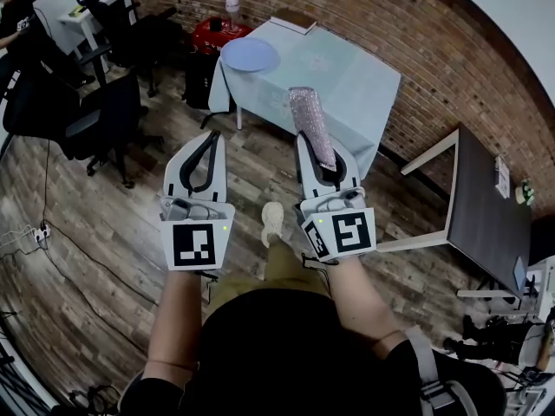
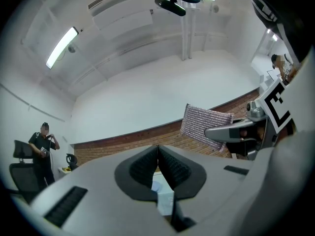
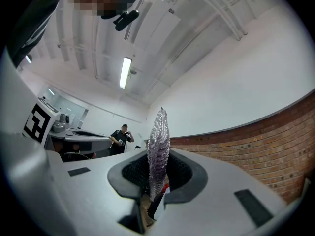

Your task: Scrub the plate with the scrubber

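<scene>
The counter (image 1: 355, 81), covered with a pale blue cloth, stands at 12 o'clock in the head view, against a brick wall (image 1: 434, 50). The left forearm (image 1: 173, 319) and right forearm (image 1: 368, 306) reach forward side by side from 6 o'clock, well short of the counter. Each carries its tool tilted slightly upward, jaws toward 12 o'clock.

Left hand-held gripper (image 1: 211, 139): jaws fully together, nothing between them.

Right hand-held gripper (image 1: 323, 159): jaws clamped on the lower end of the scrubber (image 1: 312, 121).

The plate (image 1: 250, 55) is round and light blue. It lies flat on the left end of the counter, at 11 o'clock from the two tools and well apart from both.

The scrubber is a flat, silvery mesh pad that projects beyond the right jaw tips. Its long axis runs from 6 toward 12 o'clock, with the free end pointing at the counter. The right gripper view shows it edge-on and upright. The left gripper view shows its broad face.
</scene>
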